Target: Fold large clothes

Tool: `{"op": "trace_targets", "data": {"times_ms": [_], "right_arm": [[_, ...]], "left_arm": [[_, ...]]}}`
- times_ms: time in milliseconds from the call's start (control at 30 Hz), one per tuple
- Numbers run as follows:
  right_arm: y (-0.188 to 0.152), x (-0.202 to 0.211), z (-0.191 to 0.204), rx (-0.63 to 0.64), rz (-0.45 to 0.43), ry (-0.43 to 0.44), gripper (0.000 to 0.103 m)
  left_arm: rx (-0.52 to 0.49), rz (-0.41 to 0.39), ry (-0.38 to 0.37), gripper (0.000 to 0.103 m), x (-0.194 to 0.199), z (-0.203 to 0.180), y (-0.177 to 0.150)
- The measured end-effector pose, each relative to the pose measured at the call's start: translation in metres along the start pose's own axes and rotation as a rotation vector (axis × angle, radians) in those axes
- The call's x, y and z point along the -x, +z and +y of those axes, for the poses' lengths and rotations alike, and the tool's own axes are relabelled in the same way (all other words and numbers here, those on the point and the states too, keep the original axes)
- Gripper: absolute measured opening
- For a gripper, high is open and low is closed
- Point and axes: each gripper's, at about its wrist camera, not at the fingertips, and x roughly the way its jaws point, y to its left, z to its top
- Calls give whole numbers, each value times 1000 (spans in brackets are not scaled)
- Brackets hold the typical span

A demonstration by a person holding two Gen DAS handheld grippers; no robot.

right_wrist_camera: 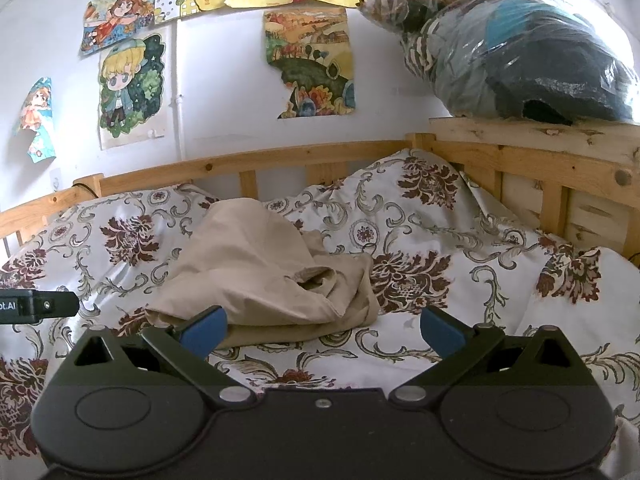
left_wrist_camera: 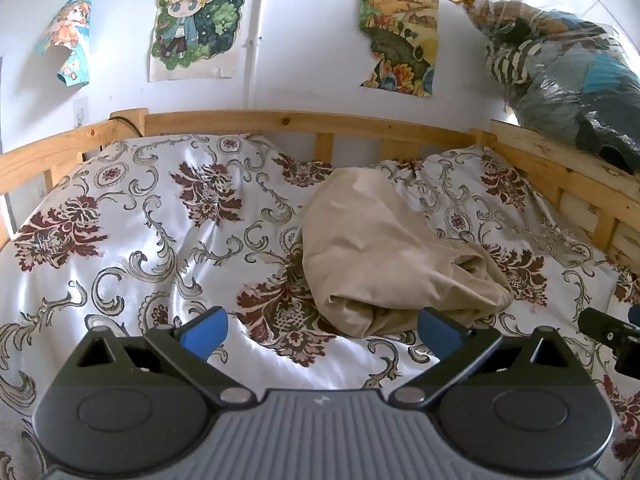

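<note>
A beige garment (left_wrist_camera: 384, 248) lies crumpled in a loose heap on the floral bed cover (left_wrist_camera: 140, 240), right of centre in the left wrist view. In the right wrist view the garment (right_wrist_camera: 260, 272) lies left of centre. My left gripper (left_wrist_camera: 322, 334) is open and empty, just short of the heap's near edge. My right gripper (right_wrist_camera: 322, 332) is open and empty, with its left fingertip (right_wrist_camera: 204, 330) over the garment's near edge. The right gripper's body (left_wrist_camera: 612, 332) shows at the right edge of the left wrist view.
A wooden bed rail (left_wrist_camera: 280, 122) runs along the back and right sides (right_wrist_camera: 540, 164). A clear plastic bag of clothes (right_wrist_camera: 520, 48) sits on the rail's top at the far right. Drawings hang on the white wall (left_wrist_camera: 196, 20). The left gripper's body (right_wrist_camera: 36, 306) shows at the left edge.
</note>
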Motion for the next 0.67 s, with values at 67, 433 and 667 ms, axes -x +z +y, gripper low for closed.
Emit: {"op": "trace_targets", "data": {"times_ms": [67,433,667], "right_arm": [[-1,-1,0,1,4,-1,102],[-3,-8,1,12,33,-19,102],[-4,-10,1,20,45,-18,102]], "left_arm": [[-2,3,18,102,-1,-1,-1],[-60,-55,27,102,-2,-3,-6],[-75,-59,9,102,-1,-4,-7]]}}
